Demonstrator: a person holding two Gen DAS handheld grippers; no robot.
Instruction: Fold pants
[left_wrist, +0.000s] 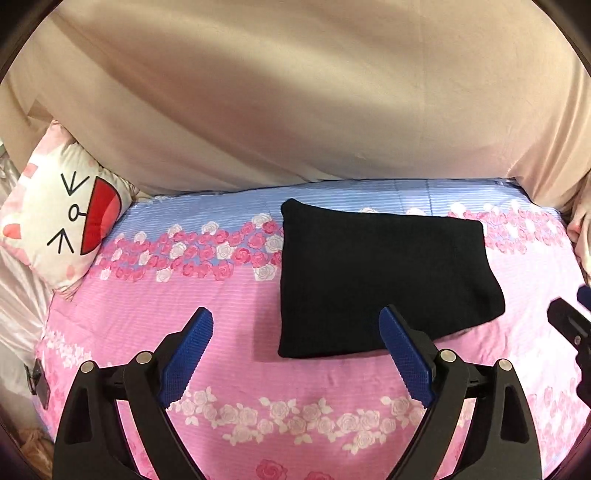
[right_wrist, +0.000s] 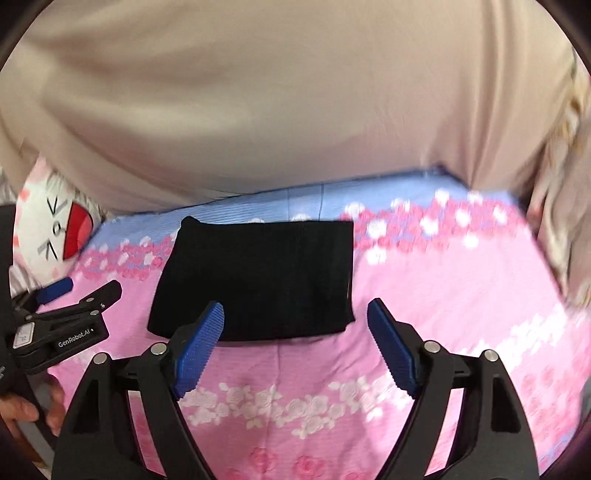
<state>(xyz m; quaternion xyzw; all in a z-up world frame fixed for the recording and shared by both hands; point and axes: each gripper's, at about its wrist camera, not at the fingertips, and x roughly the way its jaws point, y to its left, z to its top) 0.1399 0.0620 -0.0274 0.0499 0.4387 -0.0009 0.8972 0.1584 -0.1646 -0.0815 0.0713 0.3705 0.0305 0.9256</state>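
The black pants lie folded into a compact rectangle on the pink floral bed sheet; they also show in the right wrist view. My left gripper is open and empty, held just in front of the pants' near left corner. My right gripper is open and empty, held just in front of the pants' near right edge. The left gripper also shows at the left of the right wrist view. Part of the right gripper shows at the right edge of the left wrist view.
A white cat-face pillow lies at the bed's far left. A beige curtain hangs behind the bed. A hand holds the left gripper. A small dark object sits at the bed's left edge.
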